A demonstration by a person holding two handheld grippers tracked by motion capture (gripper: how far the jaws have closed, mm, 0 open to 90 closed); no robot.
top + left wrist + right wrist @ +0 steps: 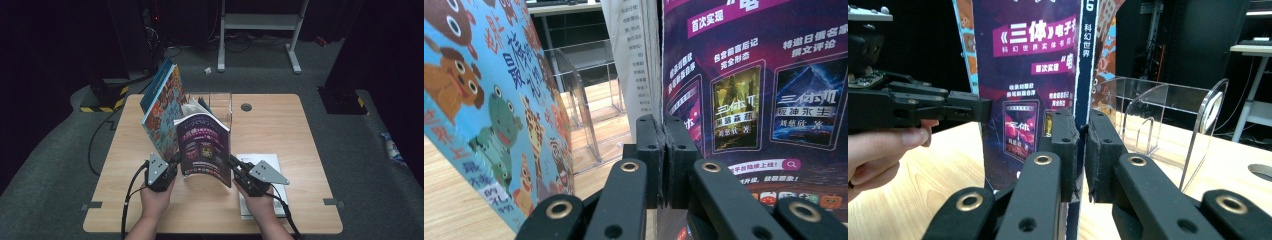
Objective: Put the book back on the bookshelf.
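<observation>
A purple magazine (204, 145) stands upright and slightly fanned open near the middle of the table (280, 125). My left gripper (175, 162) is shut on its lower left edge, and my right gripper (233, 165) is shut on its lower right edge. In the left gripper view the jaws (663, 127) pinch the cover edge of the magazine (754, 85). The right gripper view has the jaws (1082, 125) clamped on the spine of the magazine (1028, 60), with the left gripper (984, 109) meeting its far edge.
A colourful children's book (162, 107) leans upright behind the magazine, beside a clear acrylic stand (220, 102). A white booklet (260, 162) lies flat under my right hand. A round cable hole (246, 107) sits at the table's back.
</observation>
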